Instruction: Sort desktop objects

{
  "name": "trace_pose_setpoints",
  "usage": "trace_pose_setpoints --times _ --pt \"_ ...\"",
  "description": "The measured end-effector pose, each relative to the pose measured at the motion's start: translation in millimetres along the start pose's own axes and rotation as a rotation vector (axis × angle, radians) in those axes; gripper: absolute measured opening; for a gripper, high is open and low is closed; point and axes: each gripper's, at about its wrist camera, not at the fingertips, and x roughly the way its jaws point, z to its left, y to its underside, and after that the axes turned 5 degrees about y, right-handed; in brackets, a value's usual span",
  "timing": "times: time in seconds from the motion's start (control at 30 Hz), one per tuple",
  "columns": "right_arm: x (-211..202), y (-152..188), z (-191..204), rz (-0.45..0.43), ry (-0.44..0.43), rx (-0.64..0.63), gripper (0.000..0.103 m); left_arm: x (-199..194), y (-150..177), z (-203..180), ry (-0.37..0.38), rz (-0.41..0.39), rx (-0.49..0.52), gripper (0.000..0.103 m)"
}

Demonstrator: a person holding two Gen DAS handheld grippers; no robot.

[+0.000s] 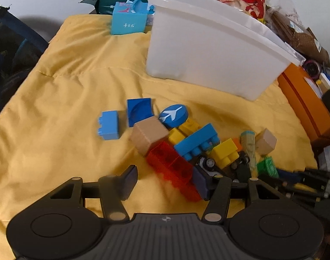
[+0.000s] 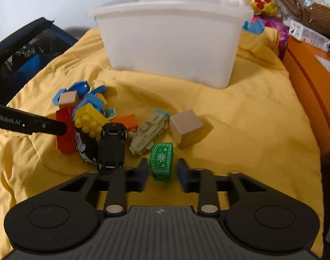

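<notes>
The green block [image 2: 161, 161] lies on the yellow cloth [image 2: 240, 130], between the pads of the right gripper [image 2: 161, 173]. The jaws are drawn in close on either side of it, yet a sliver of cloth shows between each pad and the block, so whether they press on it cannot be told from this view.

Just beyond the green block lies a pale green toy vehicle [image 2: 149, 132], and beside that a plain wooden cube [image 2: 185, 127]. To the block's left lies the main heap: a black toy car [image 2: 111, 145], a yellow studded brick [image 2: 90, 119], a red brick [image 2: 65, 130] and blue pieces.

Farther back from the green block stands the white bin [image 2: 171, 39], its rim well above the cloth. Bare cloth lies between block and bin, and more to the block's right as far as an orange box [image 2: 312, 82] at the cloth's edge.

The left gripper [image 1: 165, 181] points down at the heap's near side, jaws standing wide. One pad hangs over bare cloth; the other sits against the red translucent brick [image 1: 173, 164]. Beyond it lie a tan cube [image 1: 148, 135] and a blue disc with a plane [image 1: 173, 114].
</notes>
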Motion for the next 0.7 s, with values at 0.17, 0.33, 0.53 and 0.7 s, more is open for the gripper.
trace_pose_setpoints --times 0.17,0.33,0.53,0.7 --pt "-3.1 7.1 2.2 0.009 0.006 -0.005 0.026 9.7 -0.3 -7.9 0.019 0.000 -0.062 0.060" --pt "-5.4 8.6 1.3 0.009 -0.002 -0.023 0.025 12.5 7.9 -16.2 0.006 0.011 0.108 0.051" --pt "-8.4 11.8 -2.2 0.005 -0.007 -0.007 0.024 -0.8 14.0 -6.4 0.038 0.014 0.133 0.037" --pt "-12.5 16.0 -4.2 0.003 -0.008 0.006 0.024 -16.4 27.6 -2.9 0.018 0.032 0.278 0.037"
